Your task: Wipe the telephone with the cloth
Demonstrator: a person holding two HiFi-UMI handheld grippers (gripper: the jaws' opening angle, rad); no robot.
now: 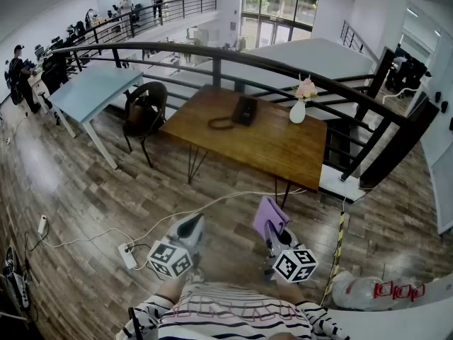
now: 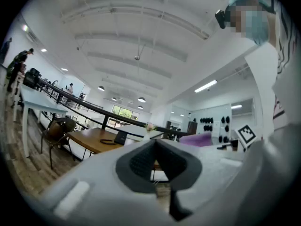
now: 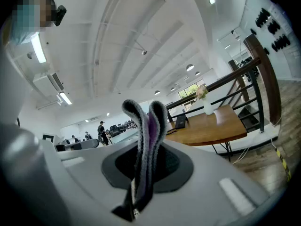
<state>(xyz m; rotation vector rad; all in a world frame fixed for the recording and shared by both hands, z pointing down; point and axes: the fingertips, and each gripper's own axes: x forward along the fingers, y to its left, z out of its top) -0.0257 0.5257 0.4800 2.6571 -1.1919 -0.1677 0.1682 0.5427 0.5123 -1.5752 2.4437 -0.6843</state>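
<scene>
**Cloth pinched in right tool; telephone well apart on the table**

Head view, left to right. At 10 o'clock stands a pale blue table [image 1: 92, 91], with a dark chair [image 1: 145, 112] just beside it. People at the far left are too small to make out.

The left gripper [image 1: 192, 222] sits at 7 o'clock, low in the frame, over the wooden floor. In its own view the left gripper [image 2: 156, 146] has its jaws pressed together with nothing between them. A white power strip [image 1: 127, 256] lies on the floor near it, and its cable runs up toward the table legs.

The telephone [image 1: 244, 110] lies at 12 o'clock, on the far left part of the wooden table [image 1: 283, 147], with its coiled cord to its left. It is dark, and its keys and handset cannot be told apart. It is well apart from both tools. A black railing [image 1: 212, 54] curves behind the table. A white vase [image 1: 298, 110] of pink flowers stands at 1 o'clock, to the right of the telephone.

The right gripper [image 1: 274, 234] is at 5 o'clock and pinches a purple cloth [image 1: 269, 217], which stands folded above the jaws. In its own view the right gripper [image 3: 142, 157] is clamped on the cloth [image 3: 146, 121], whose lower end is hidden between the pads. The telephone [image 3: 180, 121] shows small, at 2 o'clock from the cloth.

The person's striped sleeves [image 1: 233, 317] are cut off by the lower edge, and the hands are hidden behind the marker cubes. At 4 o'clock lies a pale bag [image 1: 375, 289], whose contents are unclear.
</scene>
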